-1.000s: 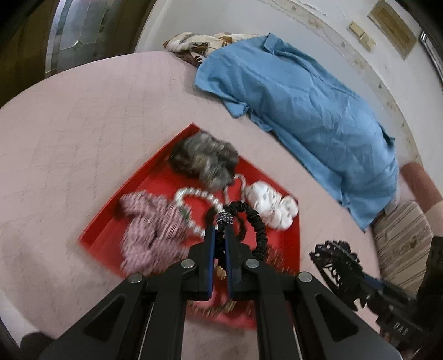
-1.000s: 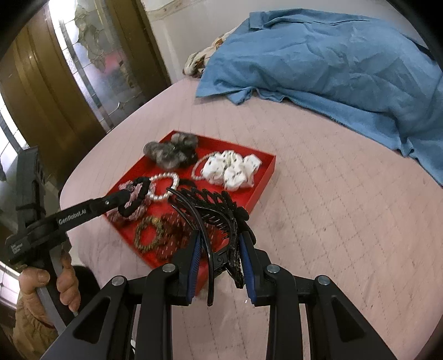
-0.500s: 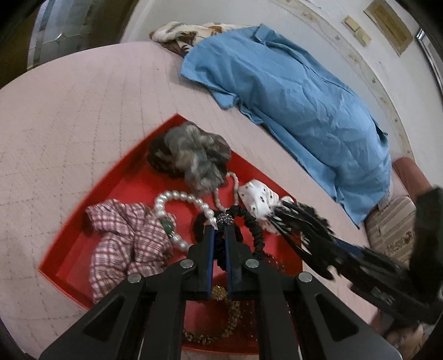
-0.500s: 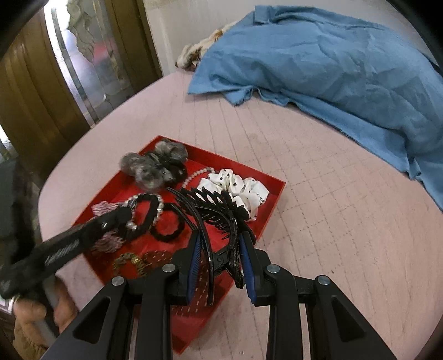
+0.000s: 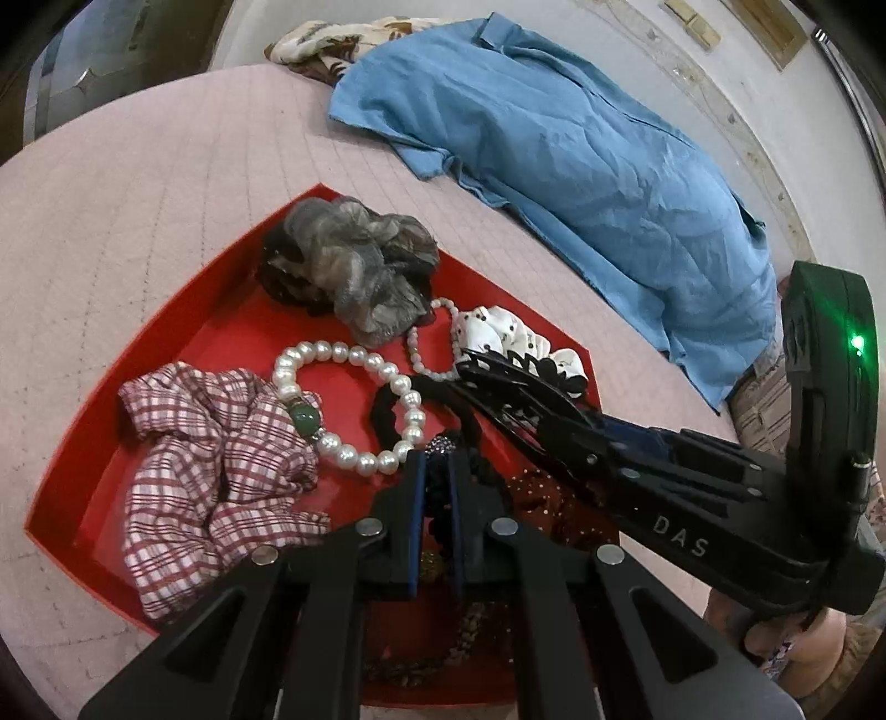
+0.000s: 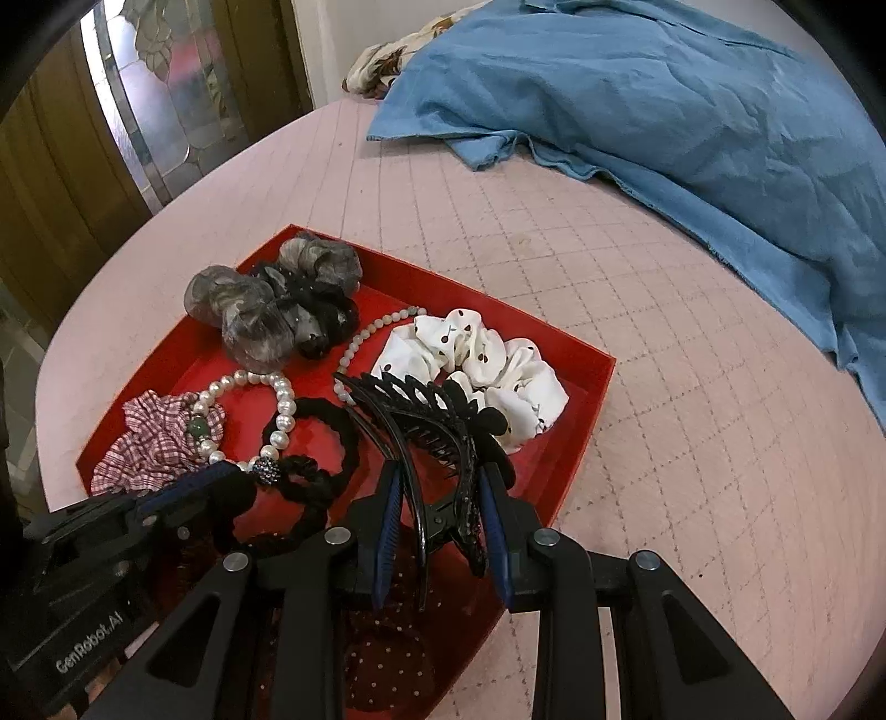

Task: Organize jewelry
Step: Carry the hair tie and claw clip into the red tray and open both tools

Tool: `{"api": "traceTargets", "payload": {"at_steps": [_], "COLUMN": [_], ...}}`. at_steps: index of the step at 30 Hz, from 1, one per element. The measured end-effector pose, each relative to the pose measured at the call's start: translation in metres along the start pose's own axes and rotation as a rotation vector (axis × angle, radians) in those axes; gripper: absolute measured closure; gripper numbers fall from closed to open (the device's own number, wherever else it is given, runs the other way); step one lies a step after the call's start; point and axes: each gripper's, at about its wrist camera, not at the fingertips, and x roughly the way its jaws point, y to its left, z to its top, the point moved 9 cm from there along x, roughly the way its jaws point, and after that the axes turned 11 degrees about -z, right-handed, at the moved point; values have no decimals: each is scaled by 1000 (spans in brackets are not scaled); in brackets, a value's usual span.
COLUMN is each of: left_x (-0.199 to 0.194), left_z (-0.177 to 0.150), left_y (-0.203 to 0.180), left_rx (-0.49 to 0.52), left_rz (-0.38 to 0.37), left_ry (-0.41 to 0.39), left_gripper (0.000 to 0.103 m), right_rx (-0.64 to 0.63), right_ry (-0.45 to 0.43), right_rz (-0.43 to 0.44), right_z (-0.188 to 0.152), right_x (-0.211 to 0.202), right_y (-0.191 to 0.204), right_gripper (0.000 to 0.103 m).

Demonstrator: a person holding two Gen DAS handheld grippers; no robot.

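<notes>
A red tray (image 5: 232, 343) (image 6: 598, 363) on the pink quilt holds a grey scrunchie (image 5: 354, 266) (image 6: 260, 310), a pearl bracelet (image 5: 310, 351) (image 6: 285, 399), a plaid scrunchie (image 5: 210, 459) (image 6: 155, 443) and a white dotted scrunchie (image 5: 498, 332) (image 6: 476, 354). My left gripper (image 5: 437, 459) (image 6: 243, 471) is shut on a black hair tie (image 5: 387, 410) (image 6: 332, 426) at its beaded ball, low over the tray. My right gripper (image 6: 437, 476) (image 5: 554, 426) is shut on a black claw clip (image 6: 432, 421) (image 5: 509, 387), over the tray's right half.
A blue shirt (image 5: 581, 166) (image 6: 664, 99) lies across the quilt behind the tray, with a patterned cloth (image 5: 332, 44) beyond it. A dark red dotted scrunchie (image 6: 387, 653) sits at the tray's near end. A glazed door (image 6: 166, 83) stands past the left edge.
My right gripper has carried the claw clip leftwards, from beside the tray to over it and close to my left gripper. My left gripper has sunk slightly with the hair tie.
</notes>
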Motion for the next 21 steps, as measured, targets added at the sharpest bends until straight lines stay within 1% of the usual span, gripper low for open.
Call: {"api": "traceTargets", "payload": {"at_steps": [3, 5, 6, 7, 8, 9, 10, 11, 13, 16, 17, 19, 20, 21], "left_x": [1, 1, 1, -1, -2, -4, -5, -7, -8, -8, -9, -10, -10, -11], "left_z": [-1, -1, -1, -1, 0, 0, 1, 2, 2, 2, 2, 2, 2, 3], "left_y": [1, 2, 2, 2, 1, 0, -1, -2, -4, -7, -9, -11, -13, -14], "left_rx": [-7, -9, -8, -5, 2, 6, 11, 13, 19, 28, 32, 42, 45, 47], "left_rz": [-6, -2, 1, 6, 9, 8, 4, 0, -6, -19, -19, -20, -21, -23], "left_ry": [-1, -3, -6, -12, -22, -29, -38, -44, -49, -48, -50, -56, -60, -66], "left_gripper": [97, 93, 89, 82, 77, 68, 61, 59, 59, 58, 57, 50, 47, 43], "right_rx": [-11, -17, -19, -20, -21, -19, -14, -11, -3, 17, 25, 53, 64, 73], "right_ry": [1, 0, -2, -4, -6, -9, -13, -18, -33, -58, -65, -83, -88, -92], "right_rz": [-12, -18, -18, -15, -12, -9, -7, -8, -11, -12, -13, -12, -11, -11], "right_z": [0, -1, -1, -1, -1, 0, 0, 1, 4, 9, 10, 11, 11, 10], "right_x": [2, 2, 2, 2, 1, -1, -3, -5, -12, -24, -28, -38, -41, -44], "right_y": [0, 0, 0, 0, 0, 0, -1, -1, -3, -8, -10, -16, -18, -21], "right_gripper": [72, 72, 72, 72, 72, 71, 69, 65, 59, 55, 52, 48, 47, 47]}}
